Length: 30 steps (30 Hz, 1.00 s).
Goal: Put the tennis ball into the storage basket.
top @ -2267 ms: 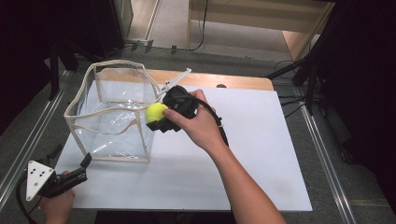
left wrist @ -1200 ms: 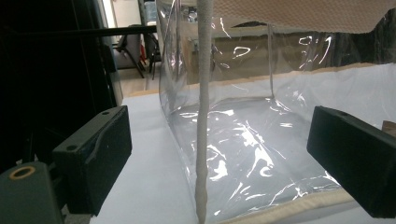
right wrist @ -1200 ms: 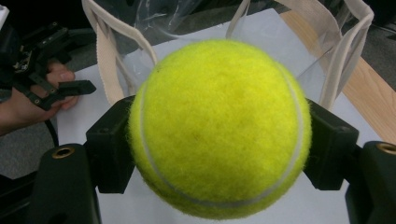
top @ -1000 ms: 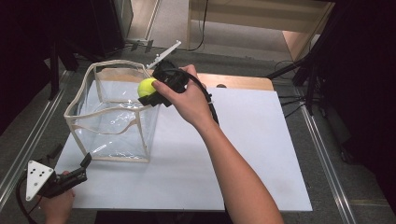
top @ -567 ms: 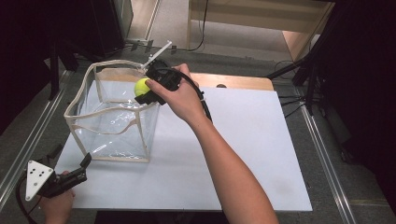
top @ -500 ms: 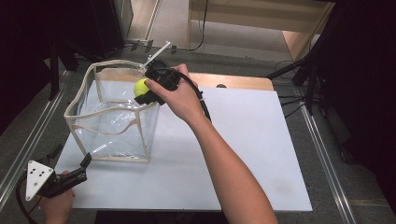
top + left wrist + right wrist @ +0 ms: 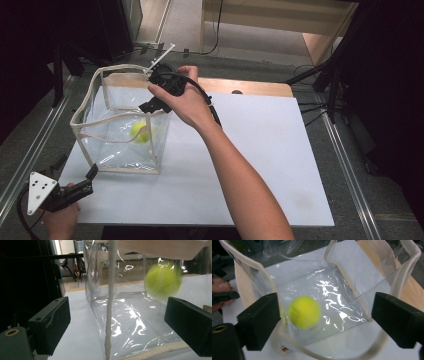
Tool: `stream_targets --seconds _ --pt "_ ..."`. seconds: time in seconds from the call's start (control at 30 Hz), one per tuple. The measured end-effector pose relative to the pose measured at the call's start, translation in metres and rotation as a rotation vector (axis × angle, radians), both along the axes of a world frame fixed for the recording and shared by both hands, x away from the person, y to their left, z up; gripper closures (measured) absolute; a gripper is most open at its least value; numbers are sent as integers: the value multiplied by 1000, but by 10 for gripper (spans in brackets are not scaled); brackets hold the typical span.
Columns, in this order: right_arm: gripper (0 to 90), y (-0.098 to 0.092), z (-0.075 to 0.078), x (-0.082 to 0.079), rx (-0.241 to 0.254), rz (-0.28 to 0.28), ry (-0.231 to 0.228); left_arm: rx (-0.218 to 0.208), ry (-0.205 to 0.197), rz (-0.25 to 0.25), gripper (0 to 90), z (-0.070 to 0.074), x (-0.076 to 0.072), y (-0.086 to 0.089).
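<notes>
A yellow-green ball (image 7: 140, 133) hangs blurred inside the clear plastic bag (image 7: 107, 147), above its bottom, free of any jaw. My right gripper (image 7: 155, 93) is held over the bag's open top near its right rim; its jaws have just been opening and stand wide with nothing between them. In the right gripper view the ball (image 7: 304, 312) is below the gripper (image 7: 325, 317), within the cream rim (image 7: 244, 282). My left gripper (image 7: 75, 168) rests at the table's near left, open, facing the bag's corner seam (image 7: 110, 290), with the ball (image 7: 163, 280) behind the film.
The bag stands at the left of a white sheet (image 7: 260, 150) that covers a wooden table (image 7: 250, 86). Metal rails (image 7: 345, 165) run along both sides. Black stands (image 7: 340, 75) and cables lie beyond the right edge.
The right gripper carried the ball left over the bag and let it go. The ball has dropped from the jaws into the bag. The left gripper has stayed put.
</notes>
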State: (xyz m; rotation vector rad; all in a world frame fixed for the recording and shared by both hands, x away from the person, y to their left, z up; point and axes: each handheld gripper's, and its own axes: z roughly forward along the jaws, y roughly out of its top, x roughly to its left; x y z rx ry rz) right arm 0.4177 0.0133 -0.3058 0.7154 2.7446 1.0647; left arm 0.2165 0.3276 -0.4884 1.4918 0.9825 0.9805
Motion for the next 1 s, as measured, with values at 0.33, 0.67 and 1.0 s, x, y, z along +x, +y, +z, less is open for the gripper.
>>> stream_targets --seconds 0.33,0.67,1.0 --pt "0 -16 7 -20 26 -30 -69 0 0 0 69 0 0 0" --pt "0 -38 -8 -31 35 -65 -73 2 0 0 69 0 0 -1" --pt "0 -51 -32 -44 35 -82 -73 5 0 0 69 0 0 0"
